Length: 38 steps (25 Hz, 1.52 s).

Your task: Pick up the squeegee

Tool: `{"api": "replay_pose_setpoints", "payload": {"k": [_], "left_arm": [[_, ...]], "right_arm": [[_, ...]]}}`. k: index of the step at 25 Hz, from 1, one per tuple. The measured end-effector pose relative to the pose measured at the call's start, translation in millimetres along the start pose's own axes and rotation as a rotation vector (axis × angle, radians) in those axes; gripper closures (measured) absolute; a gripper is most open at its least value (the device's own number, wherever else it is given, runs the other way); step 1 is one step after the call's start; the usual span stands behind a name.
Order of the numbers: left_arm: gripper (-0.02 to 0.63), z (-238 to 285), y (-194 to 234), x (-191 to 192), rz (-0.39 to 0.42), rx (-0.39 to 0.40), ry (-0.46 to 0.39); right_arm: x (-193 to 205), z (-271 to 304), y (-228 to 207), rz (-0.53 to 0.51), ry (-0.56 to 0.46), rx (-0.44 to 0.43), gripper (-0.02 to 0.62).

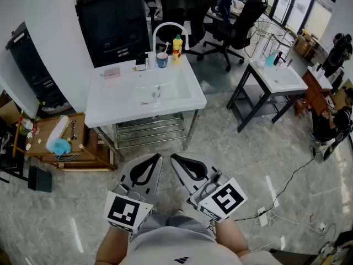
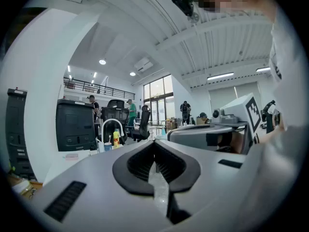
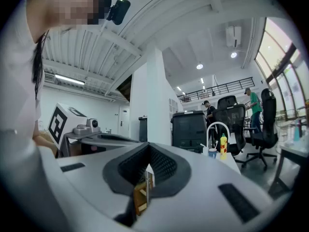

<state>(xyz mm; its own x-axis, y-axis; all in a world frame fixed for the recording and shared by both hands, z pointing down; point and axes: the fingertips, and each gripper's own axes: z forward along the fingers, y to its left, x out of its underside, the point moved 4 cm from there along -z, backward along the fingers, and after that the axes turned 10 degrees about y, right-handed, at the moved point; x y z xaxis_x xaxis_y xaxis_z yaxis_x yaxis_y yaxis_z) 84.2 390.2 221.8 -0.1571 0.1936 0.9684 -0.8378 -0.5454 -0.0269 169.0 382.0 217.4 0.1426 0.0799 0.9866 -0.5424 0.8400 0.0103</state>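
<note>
Close by the person's waist, left gripper [image 1: 156, 159] has its jaws pressed together on nothing; right gripper [image 1: 175, 159] is likewise closed and empty. Far ahead, a small pale shape in the washbasin [image 1: 110, 112] may be the squeegee [image 1: 156, 94], probably light, stiff-handled, soft-bladed: grasp the handle. Its direction is too small to read.

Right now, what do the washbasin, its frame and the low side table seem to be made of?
Washbasin: likely glazed ceramic, smooth glossy white with soft reflections. Frame: metal, probably stainless, thin shiny silver bars. Side table: wood by its look, matt tan surface.
</note>
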Motion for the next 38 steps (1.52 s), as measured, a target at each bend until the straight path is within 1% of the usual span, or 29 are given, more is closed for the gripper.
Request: {"api": "replay_pose_setpoints", "payload": {"k": [8,13,17,20,22,25,28,32,38], "left_arm": [[0.594,-1,15,2,0.015,0.010,-0.012],[0.594,-2,21,2,0.000,0.034,-0.010],[0.594,-2,30,3,0.009,0.037,-0.033],[0.594,-4,40,7,0.007,0.045,-0.017],[0.594,-7,47,8,0.009,0.048,-0.011],[0.594,-11,61,7,0.009,0.056,-0.030],[0.594,-16,77,10,0.010,0.069,-0.025],[0.594,-19,95,11,0.033,0.087,-0.042],[0.594,-10,103,15,0.031,0.128,-0.038]], "right_arm": [[-2,15,4,0.000,0.016,0.000,0.587],[-2,22,7,-0.011,0.024,0.011,0.586],[-2,30,10,-0.014,0.040,0.016,0.586],[-4,39,15,-0.002,0.040,0.012,0.586],[-5,45,16,0.000,0.040,0.027,0.586],[-7,57,19,-0.018,0.051,0.059,0.586],[-12,67,24,0.000,0.034,0.073,0.586],[-16,78,31,0.004,0.026,0.112,0.586],[-8,86,30,0.000,0.060,0.143,0.586]]}}
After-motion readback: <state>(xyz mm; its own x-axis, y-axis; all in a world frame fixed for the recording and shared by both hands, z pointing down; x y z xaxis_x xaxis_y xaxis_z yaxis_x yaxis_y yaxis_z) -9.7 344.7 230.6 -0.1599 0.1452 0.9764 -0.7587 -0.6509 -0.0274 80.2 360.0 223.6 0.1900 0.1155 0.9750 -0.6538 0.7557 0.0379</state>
